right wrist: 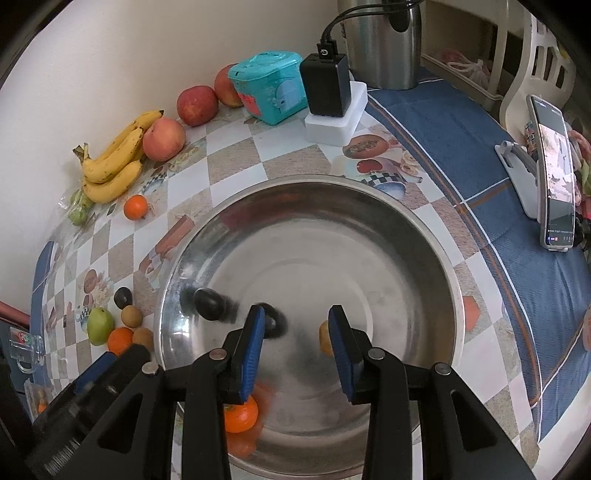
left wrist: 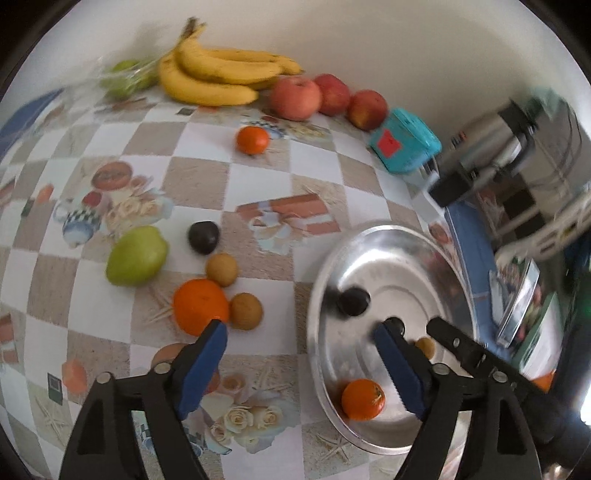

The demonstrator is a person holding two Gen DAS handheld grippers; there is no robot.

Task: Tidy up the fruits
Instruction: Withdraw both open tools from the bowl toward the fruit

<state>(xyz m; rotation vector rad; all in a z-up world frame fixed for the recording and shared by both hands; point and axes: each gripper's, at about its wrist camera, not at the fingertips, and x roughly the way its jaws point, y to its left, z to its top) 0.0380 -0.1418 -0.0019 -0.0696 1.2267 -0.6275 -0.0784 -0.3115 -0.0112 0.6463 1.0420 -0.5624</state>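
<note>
Black tool, blue serrated pads.

Background, as I see it from my two wrist feeds: plain cream wall behind the table, unmarked, evenly lit by soft daylight. Table covered in a checkered oilcloth printed with beige and white squares, teapots and roses; beneath it a blue cloth with white and orange stripes, showing along the edge. Off to my right, a white plastic chair with a slotted back, and a pale shelf unit behind it.
</note>
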